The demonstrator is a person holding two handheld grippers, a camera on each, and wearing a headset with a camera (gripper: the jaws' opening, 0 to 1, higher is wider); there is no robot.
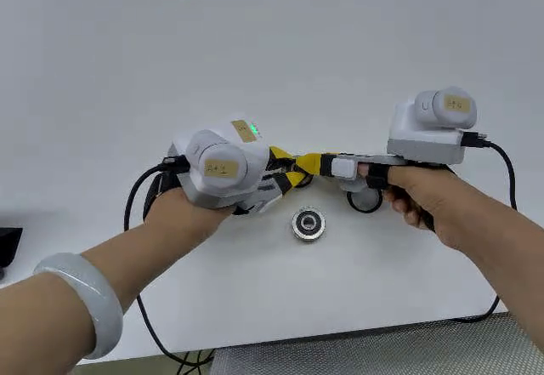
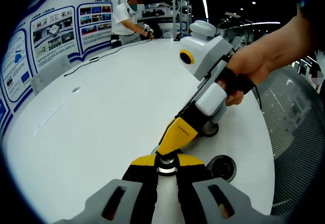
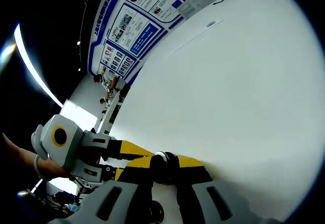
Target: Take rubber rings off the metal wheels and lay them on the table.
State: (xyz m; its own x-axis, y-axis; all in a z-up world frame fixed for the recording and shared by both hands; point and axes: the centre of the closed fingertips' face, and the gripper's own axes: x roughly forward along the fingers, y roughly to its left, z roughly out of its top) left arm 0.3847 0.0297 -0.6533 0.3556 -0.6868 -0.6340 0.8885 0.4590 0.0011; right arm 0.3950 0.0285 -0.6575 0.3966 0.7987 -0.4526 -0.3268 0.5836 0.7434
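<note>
Head view, left gripper (image 1: 287, 167): clenched on metal wheel (image 2: 167, 166).
Right gripper (image 1: 308, 165): clamped on the same wheel.
Second wheel (image 1: 308, 223): on table (image 1: 382, 52), 6 o'clock from jaws.

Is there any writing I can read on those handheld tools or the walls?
Tan stickers on left gripper: handwriting, too small.
Tan sticker on right gripper: too small.
Black print on right gripper's yellow jaw: blurred.
Wall posters: blurred.
Nothing legible.

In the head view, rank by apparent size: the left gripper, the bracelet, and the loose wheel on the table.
1. left gripper
2. bracelet, close behind; being nearest the camera inflates it
3. loose wheel
</note>
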